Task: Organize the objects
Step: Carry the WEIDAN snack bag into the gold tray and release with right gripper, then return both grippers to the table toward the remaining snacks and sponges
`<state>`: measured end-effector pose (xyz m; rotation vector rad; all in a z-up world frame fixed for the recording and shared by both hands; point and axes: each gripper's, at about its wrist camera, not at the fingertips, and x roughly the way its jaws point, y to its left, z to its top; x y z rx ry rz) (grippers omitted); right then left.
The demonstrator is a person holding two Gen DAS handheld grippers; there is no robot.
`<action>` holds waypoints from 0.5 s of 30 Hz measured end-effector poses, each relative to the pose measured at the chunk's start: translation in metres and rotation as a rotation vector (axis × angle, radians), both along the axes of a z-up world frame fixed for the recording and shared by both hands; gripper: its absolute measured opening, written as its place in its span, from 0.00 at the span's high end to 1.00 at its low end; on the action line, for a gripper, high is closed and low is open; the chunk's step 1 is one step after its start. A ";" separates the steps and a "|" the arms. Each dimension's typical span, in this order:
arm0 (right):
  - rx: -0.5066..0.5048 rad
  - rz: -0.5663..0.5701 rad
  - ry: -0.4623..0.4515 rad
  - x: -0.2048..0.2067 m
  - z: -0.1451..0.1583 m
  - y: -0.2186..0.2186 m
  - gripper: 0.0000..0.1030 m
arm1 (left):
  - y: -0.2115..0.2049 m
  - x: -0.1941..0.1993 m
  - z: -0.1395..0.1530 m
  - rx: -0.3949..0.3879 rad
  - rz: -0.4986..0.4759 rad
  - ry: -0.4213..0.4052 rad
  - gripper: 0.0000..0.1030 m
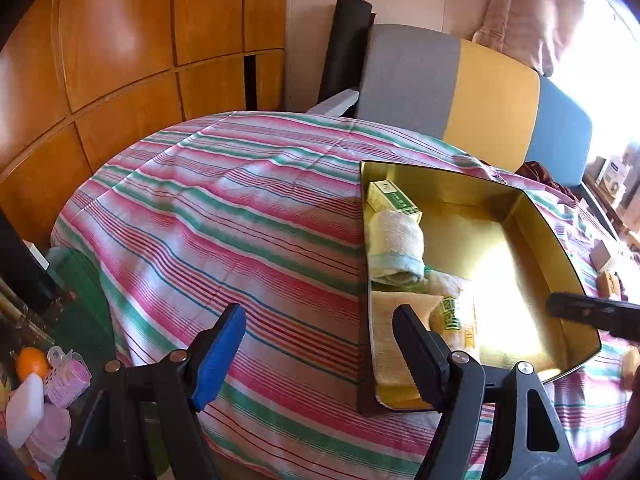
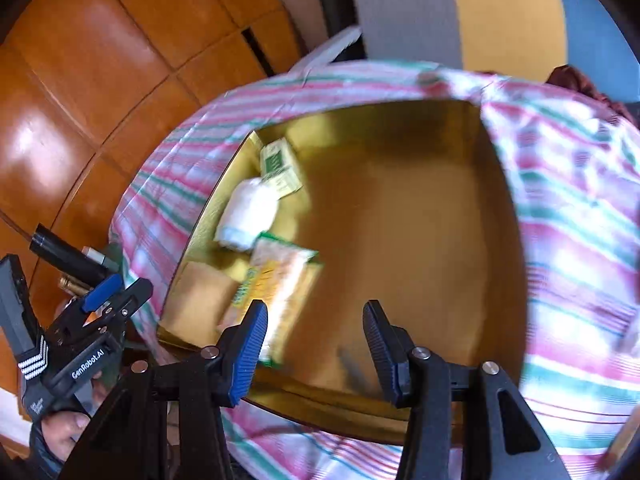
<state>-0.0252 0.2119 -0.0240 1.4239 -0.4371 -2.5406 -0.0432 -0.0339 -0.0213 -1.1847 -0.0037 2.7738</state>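
While our left gripper [image 1: 320,344] waits with its jaws spread and nothing between them, the left wrist view shows the gold tray [image 1: 560,240] lying on the striped bedspread [image 1: 220,208], right of centre. Along the tray's left wall we have a green-and-white box [image 1: 394,198] at the far end, a rolled towel [image 1: 396,248] nearer, then a yellow snack packet [image 1: 456,320] and a tan flat piece [image 1: 400,344] nearest. Glare washes out the tray floor, and a black finger of our right gripper cuts in at the right edge. Small things beyond the tray's right side are too bright to name.

From the right wrist view, blurred by motion, our right gripper [image 2: 316,344] hangs over the tray's near rim, released, jaws parted and empty. The same four items line the left wall; most of the floor is bare. The hand [image 2: 60,436] holding the left gripper shows at lower left.

We judge the sorting partly done: four pieces in, room left, and how many remain outside cannot be told.
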 end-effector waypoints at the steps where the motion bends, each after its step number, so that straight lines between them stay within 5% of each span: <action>1: 0.002 -0.014 0.014 0.005 0.003 0.010 0.51 | 0.003 0.000 0.001 -0.004 -0.005 0.002 0.25; 15: 0.111 -0.424 0.021 0.084 0.016 0.216 0.51 | 0.086 0.001 0.033 -0.035 -0.230 0.040 0.24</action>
